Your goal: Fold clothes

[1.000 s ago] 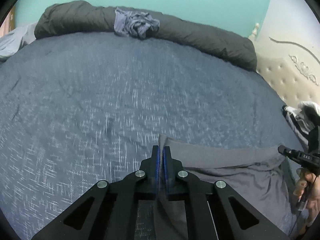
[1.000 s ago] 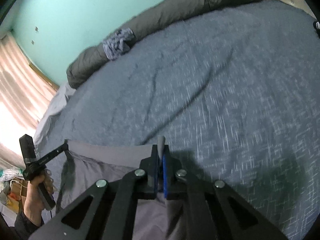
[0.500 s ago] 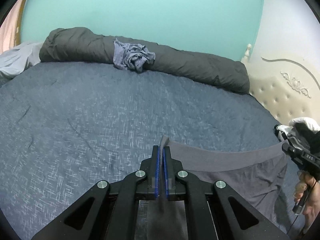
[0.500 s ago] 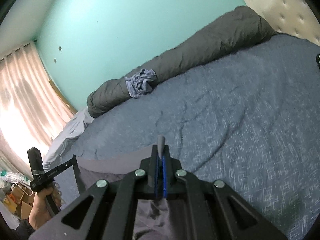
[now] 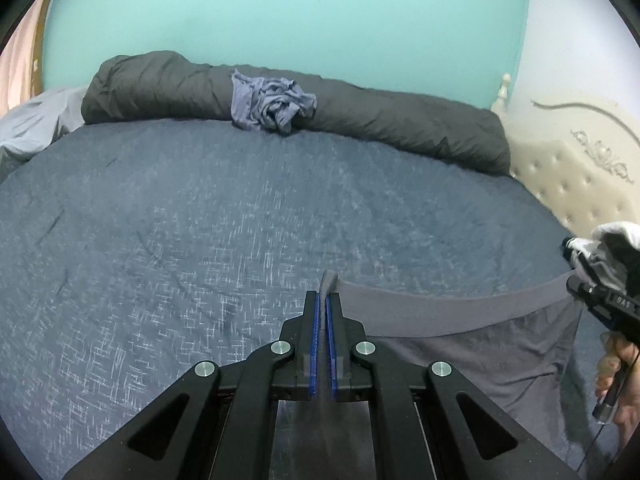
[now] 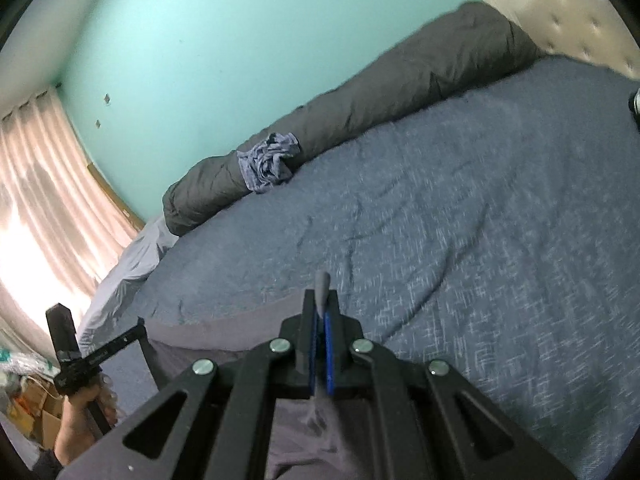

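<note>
Left wrist view shows grey shorts (image 5: pixel 472 344) stretched wide above the blue bed (image 5: pixel 200 220), low in the frame, their waistband pulled into a long band. The left hand-held gripper (image 5: pixel 325 304) is pinched tight on one waistband end. The right hand-held gripper (image 6: pixel 322 312), low in its own view, is pinched tight on the other end.

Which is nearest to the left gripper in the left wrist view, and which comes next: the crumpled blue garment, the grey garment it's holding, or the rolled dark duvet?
1. Grey garment: clamped in the left gripper, stretching off to the right.
2. Crumpled blue garment: far across the bed, lying against the duvet's front.
3. Rolled dark duvet: along the far edge by the wall, just behind the blue garment.
</note>
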